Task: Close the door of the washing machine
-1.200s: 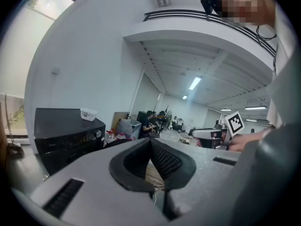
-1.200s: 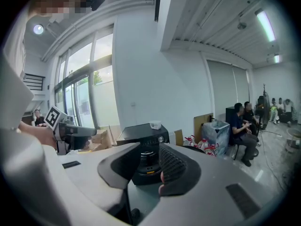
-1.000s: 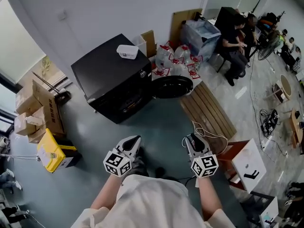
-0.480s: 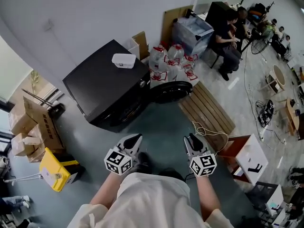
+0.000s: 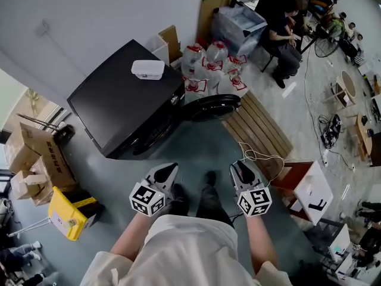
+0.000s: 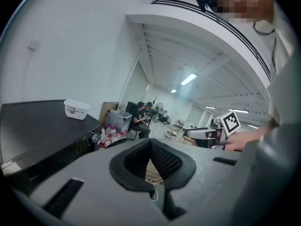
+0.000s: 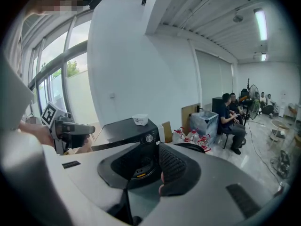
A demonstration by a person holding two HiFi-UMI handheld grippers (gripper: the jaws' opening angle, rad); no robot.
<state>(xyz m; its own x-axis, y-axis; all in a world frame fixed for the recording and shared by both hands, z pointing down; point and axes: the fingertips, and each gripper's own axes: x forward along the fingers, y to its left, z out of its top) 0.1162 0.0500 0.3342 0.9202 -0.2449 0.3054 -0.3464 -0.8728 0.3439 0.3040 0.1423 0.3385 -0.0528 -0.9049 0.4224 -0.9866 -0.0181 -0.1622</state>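
Against the white wall (image 5: 119, 11) stands one washing machine (image 5: 119, 103), its single door (image 5: 211, 108) swung open; two tools, left gripper (image 5: 168, 171) and right gripper (image 5: 240, 168), both gape empty.

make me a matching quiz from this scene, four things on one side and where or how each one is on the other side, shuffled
Things:
1. washing machine door
2. white tub
3. yellow box
4. wooden slats

Place or state:
a. on top of the washing machine
b. swung open
c. on the floor next to the cardboard boxes
d. lying flat on the floor, just right of the open door

Pairs: 1-b, 2-a, 3-c, 4-d
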